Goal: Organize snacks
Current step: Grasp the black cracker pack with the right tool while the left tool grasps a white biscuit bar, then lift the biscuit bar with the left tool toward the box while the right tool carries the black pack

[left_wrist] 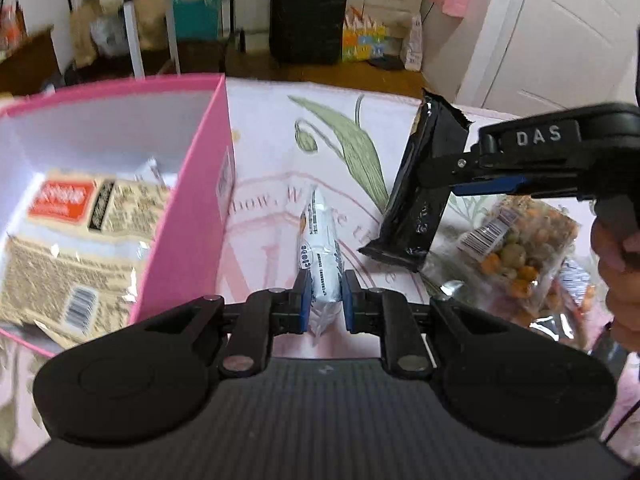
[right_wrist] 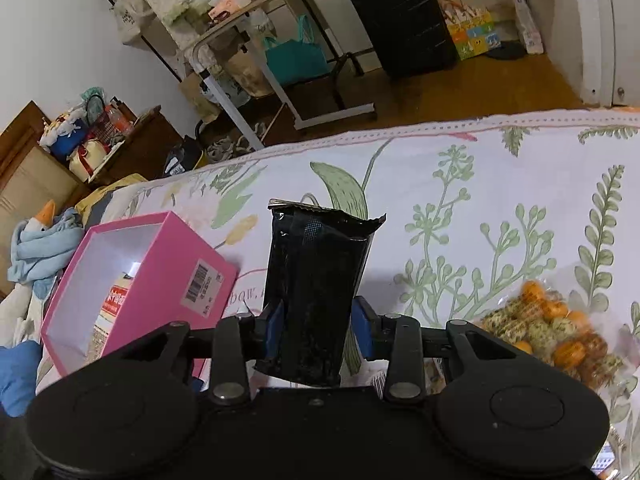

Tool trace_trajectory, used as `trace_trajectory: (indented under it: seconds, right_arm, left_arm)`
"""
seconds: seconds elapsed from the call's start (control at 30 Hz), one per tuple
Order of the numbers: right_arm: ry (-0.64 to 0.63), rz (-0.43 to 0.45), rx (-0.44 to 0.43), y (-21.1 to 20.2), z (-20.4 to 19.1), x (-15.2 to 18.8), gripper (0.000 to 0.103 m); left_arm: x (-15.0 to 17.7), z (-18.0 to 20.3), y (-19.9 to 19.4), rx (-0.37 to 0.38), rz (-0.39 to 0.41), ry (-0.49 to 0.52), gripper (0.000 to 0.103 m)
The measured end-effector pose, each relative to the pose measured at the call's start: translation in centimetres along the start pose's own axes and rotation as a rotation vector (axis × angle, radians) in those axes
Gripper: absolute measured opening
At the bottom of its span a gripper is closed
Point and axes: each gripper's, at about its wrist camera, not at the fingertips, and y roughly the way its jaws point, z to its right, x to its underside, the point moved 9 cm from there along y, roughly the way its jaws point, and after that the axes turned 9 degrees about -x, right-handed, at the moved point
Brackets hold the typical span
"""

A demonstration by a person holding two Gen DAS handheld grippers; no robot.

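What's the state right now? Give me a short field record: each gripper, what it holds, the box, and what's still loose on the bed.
left gripper: shut on the white snack packet, just right of the box
right gripper: shut on the black snack packet, held tilted above the bedsheet
pink box: open, on the bed, already holding a beige printed packet
loose on the floral bedsheet: clear bag of orange and green snacks, right of the black packet
packets in grippers: neither is in the box yet
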Motion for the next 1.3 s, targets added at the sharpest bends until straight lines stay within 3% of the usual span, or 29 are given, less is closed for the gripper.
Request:
trace_trajectory:
  seconds: [0.27, 0.3, 0.37, 0.63, 0.73, 0.8, 0.87, 0.97, 1.13, 1.3]
  right_arm:
    - [0.039, 0.008, -0.004, 0.0, 1.0, 0.0, 0.042]
    - [0.044, 0.008, -0.006, 0.0, 1.2, 0.0, 0.042]
    - [0.048, 0.008, -0.008, 0.0, 1.3, 0.0, 0.042]
    - [0.047, 0.006, 0.002, -0.1, 1.2, 0.0, 0.042]
    - [0.046, -0.004, 0.004, 0.3, 1.1, 0.2, 0.042]
    - [0.048, -0.012, 0.010, 0.5, 1.0, 0.4, 0.042]
    - [0.052, -0.012, 0.007, 0.5, 0.9, 0.5, 0.042]
    - [0.057, -0.005, -0.005, 0.2, 0.6, 0.4, 0.042]
    - [0.078, 0.005, -0.002, -0.3, 0.4, 0.7, 0.042]
    - [0.067, -0.003, 0.009, -1.0, 0.0, 1.2, 0.042]
  left_arm:
    - [-0.2, 0.6, 0.1, -0.031, 0.043, 0.052, 0.020]
    - [-0.3, 0.8, 0.2, -0.038, 0.049, 0.064, 0.022]
    - [-0.1, 1.2, 0.7, -0.041, 0.047, 0.091, 0.036]
    - [0.5, 2.7, 3.5, 0.024, -0.026, 0.097, 0.049]
    - [1.0, 3.1, 4.5, 0.053, -0.068, 0.092, 0.049]
    - [1.3, 3.2, 5.1, 0.043, -0.067, 0.088, 0.045]
    - [1.3, 3.1, 4.9, 0.007, -0.047, 0.118, 0.035]
    - [1.2, 2.8, 4.4, 0.007, -0.055, 0.115, 0.031]
    - [1.2, 1.7, 3.2, 0.031, -0.095, 0.065, 0.030]
    - [1.2, 1.7, 1.5, 0.022, -0.085, 0.104, 0.030]
